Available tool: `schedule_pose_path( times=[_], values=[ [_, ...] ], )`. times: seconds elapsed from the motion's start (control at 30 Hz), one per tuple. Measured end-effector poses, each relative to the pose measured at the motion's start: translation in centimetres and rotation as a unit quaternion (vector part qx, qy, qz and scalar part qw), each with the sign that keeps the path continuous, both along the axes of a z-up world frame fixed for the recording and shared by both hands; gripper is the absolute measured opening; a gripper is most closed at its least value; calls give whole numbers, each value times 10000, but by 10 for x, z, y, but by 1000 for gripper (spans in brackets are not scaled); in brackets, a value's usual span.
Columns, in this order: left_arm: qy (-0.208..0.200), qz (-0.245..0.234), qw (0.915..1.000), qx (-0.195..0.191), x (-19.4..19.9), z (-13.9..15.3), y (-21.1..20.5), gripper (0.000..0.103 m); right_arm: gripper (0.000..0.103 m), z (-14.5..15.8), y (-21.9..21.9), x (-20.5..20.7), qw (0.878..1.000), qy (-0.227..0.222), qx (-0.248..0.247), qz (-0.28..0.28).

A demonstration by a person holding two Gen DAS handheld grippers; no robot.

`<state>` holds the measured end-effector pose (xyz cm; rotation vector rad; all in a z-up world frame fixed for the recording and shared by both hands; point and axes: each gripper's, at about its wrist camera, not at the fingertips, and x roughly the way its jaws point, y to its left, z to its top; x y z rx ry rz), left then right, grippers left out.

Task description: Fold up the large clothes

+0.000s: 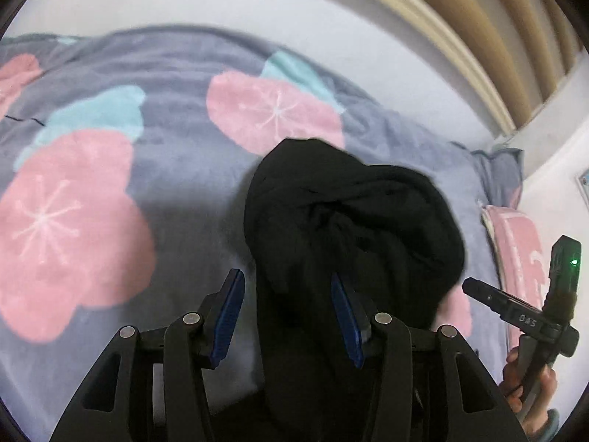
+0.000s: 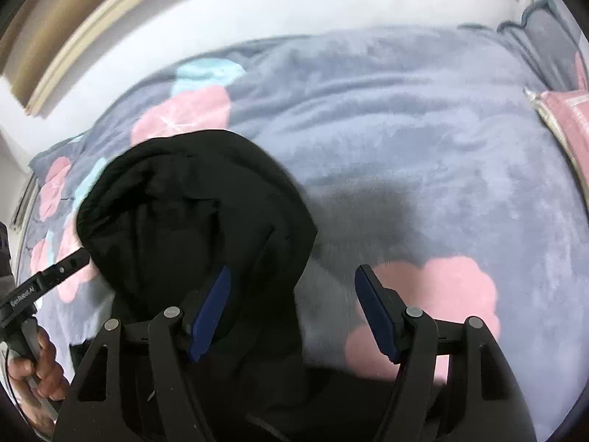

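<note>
A black hooded garment [image 1: 353, 213] lies bunched on the bed, hood end away from me. In the left wrist view its cloth runs back between the blue pads [image 1: 230, 316] of my left gripper [image 1: 288, 318]. It lies against the right pad, and a strip of blanket shows beside the left pad. In the right wrist view the same garment [image 2: 191, 213] sits at the left, behind the left pad [image 2: 211, 316] of my right gripper [image 2: 294, 316]. These jaws stand wide, with cloth filling only their left part. Motion blurs the hood's edges.
A grey fleece blanket [image 1: 176, 191] with pink and teal flowers covers the bed. A pink pillow [image 2: 567, 125] lies at its right end. A white wall and a wooden frame [image 1: 478, 37] run behind. A hand [image 1: 530, 383] holds the other gripper's handle at the right edge.
</note>
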<state>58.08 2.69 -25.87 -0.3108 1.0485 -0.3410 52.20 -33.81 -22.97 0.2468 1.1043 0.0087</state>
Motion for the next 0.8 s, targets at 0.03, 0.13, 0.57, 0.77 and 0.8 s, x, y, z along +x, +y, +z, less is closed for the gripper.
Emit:
schedule_pose_path(
  times=[0.03,0.13,0.57,0.77,0.8],
  values=[
    [139,-39,9999,-76,10,-11,-4,50,73,-9,0,8,10000,63,53,7],
    [305,122,9991,-267,26,-32,-2,50,45,-31,4,23,9990,309,286,148],
    [1258,548,9768,-1646,5,-102,87,13,7,-85,1,5,9979,425,184,463],
    [1230,274,9715,-2006,4,-109,89,25,28,-85,-8,9,9967,545,390,462],
    [1134,179,9768,-1806,0,-101,86,29,39,-79,-9,6,9969,538,328,474]
  ],
)
